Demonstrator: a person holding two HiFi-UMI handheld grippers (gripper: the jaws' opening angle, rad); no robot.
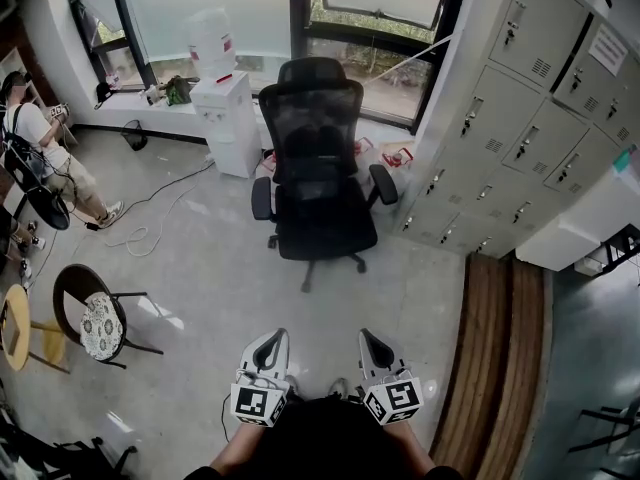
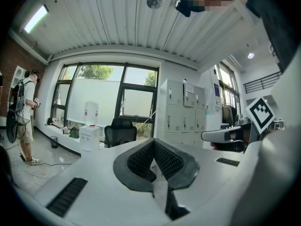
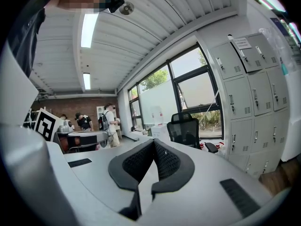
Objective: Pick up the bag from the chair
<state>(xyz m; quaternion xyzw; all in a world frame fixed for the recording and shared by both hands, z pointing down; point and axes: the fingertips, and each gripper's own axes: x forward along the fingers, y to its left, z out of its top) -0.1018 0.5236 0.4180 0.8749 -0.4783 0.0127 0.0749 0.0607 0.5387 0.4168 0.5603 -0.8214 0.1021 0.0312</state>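
Grey polished floor (image 1: 200, 268) is filling most of the head view, w/ big windows (image 1: 200, 8) running along the far wall and grey lockers (image 1: 520, 118) lining the right side. Black office chair (image 1: 318, 118) is standing mid-room, well ahead of both grippers, w/ its seat facing the camera and its backrest toward the windows. Bag (image 1: 312, 186): only a dark bulk is showing on the seat against the backrest. It's black on black, so I can't tell its outline.

White water dispenser (image 1: 228, 118) is standing just left of the chair, by the sill. Cables (image 1: 150, 230) are trailing over the floor further left. A person (image 1: 40, 138) w/ a backpack is standing at the far left edge. A small round-seat stool (image 1: 95, 318) is sitting at lower left, and a wooden floor strip (image 1: 495, 348) is running along the lockers' foot.

L gripper (image 1: 268, 346) and R gripper (image 1: 374, 346) are hanging side by side at the bottom of the head view, apart from each other, both pointing toward the chair and touching nothing. Each gripper view is showing its black ribbed pads pressed together at the tips, empty. The chair is sitting far off beyond them: left of the jaws in the left gripper view, right of them in the right gripper view.
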